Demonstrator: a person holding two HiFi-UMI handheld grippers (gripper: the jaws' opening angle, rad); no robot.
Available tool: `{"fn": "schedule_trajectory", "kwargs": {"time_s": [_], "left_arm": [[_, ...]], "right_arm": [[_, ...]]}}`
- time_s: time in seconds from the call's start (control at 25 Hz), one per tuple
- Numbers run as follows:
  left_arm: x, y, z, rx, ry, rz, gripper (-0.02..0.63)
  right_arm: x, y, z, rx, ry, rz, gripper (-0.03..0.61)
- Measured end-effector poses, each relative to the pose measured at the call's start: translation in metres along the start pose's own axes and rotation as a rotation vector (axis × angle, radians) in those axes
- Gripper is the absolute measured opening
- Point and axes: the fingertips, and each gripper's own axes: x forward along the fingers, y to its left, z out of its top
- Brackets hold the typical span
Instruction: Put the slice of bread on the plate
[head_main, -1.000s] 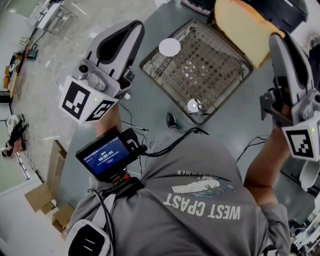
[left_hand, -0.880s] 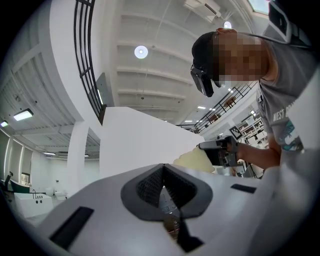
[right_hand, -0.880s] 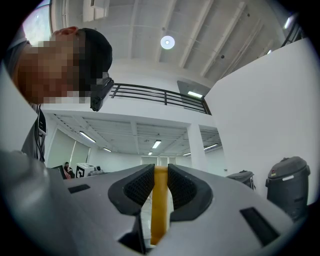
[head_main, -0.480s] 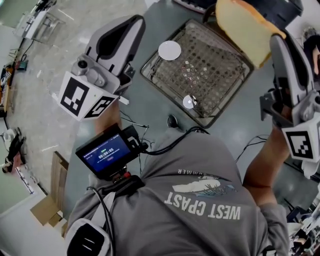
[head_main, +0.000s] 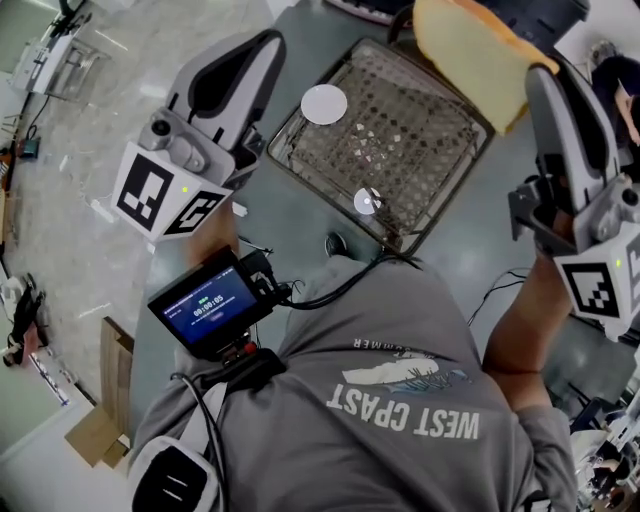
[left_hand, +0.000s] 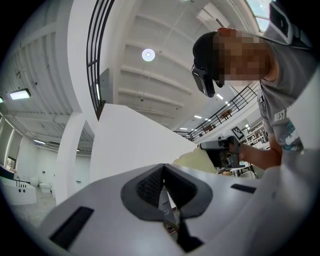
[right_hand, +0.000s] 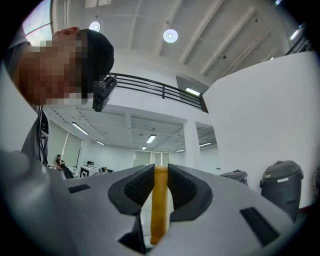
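In the head view my right gripper (head_main: 537, 78) is raised high at the right, shut on a tan slice of bread (head_main: 468, 58) that sticks out past its tips. The right gripper view shows the bread (right_hand: 160, 210) edge-on between the jaws of the right gripper (right_hand: 160, 175). Far below, a small white round disc (head_main: 324, 104), perhaps the plate, lies on a wire tray (head_main: 440, 150). My left gripper (head_main: 262, 52) is held up at the left, shut on nothing. In its own view the left gripper (left_hand: 163, 172) points up, with the bread (left_hand: 197, 160) beyond it.
A second small white disc (head_main: 367, 201) lies at the tray's near edge, and a small dark object (head_main: 337, 243) sits on the grey table. A screen unit (head_main: 205, 305) with cables hangs on the person's chest. Cardboard boxes (head_main: 105, 425) lie on the floor at the left.
The right gripper with the bread has drifted slightly left and up in the head view. The tray and table have slid left as the view shifted. Both grippers stay shut.
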Motion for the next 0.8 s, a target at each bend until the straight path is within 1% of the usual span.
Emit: {"fn": "schedule_trajectory", "kwargs": {"time_s": [0.16,0.32,0.48,0.56,0.8], "left_arm": [[0.011,0.002,0.004,0.010,0.007,0.018,0.006],[0.012,0.012,0.014,0.037,0.011,0.066,0.006],[0.031,-0.011,0.017,0.068,0.035,0.097,0.008],[0.032,-0.014,0.016,0.080,0.049,0.118,0.006],[0.025,0.005,0.012,0.085,0.085,0.182,0.006]], "right_arm": [[0.011,-0.011,0.002,0.013,-0.003,0.036,0.081],[0.025,-0.011,0.003,0.020,-0.008,0.099,0.081],[0.011,-0.027,0.005,0.041,-0.027,0.156,0.081],[0.012,-0.032,0.002,0.050,-0.036,0.179,0.081],[0.044,-0.044,-0.012,0.091,-0.013,0.231,0.081]]}}
